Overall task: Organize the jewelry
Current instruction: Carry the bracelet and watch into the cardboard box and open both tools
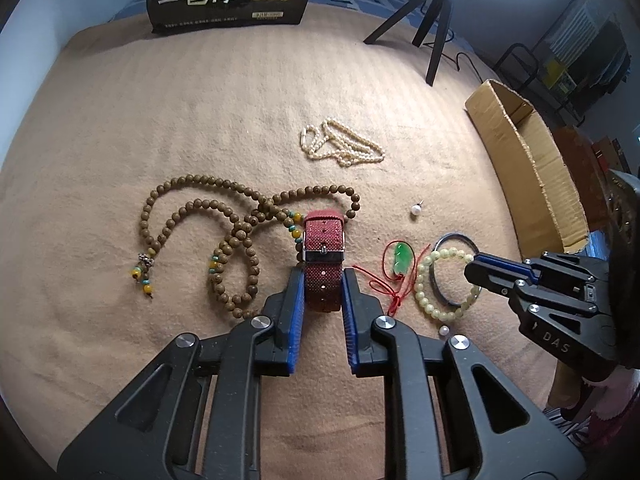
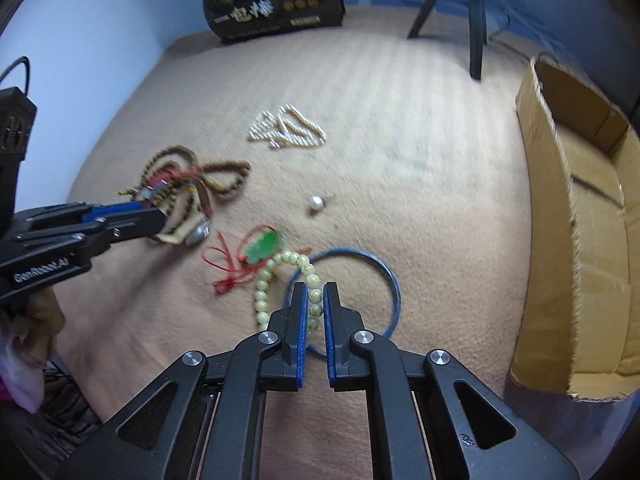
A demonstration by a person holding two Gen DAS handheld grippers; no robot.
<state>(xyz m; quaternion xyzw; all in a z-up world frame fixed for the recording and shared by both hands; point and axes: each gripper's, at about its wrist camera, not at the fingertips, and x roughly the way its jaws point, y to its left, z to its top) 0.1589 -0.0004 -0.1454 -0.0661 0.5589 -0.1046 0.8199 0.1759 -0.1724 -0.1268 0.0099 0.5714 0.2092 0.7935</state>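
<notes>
Left gripper (image 1: 323, 284), marked "GenRobot.AI", clamps the red strap (image 1: 323, 264); right gripper (image 2: 315, 300), marked "DAS", pinches the pale bracelet (image 2: 314, 280).

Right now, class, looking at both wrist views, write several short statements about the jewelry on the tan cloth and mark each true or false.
1. The left gripper is closed on the dark red woven watch strap. True.
2. The right gripper clamps the thin blue bangle. False: it clamps the pale yellow-green bead bracelet.
3. The white pearl necklace lies inside the brown cardboard box. False: it lies on the tan cloth.
4. The green jade pendant on red cord lies between strap and bracelet. True.
</notes>
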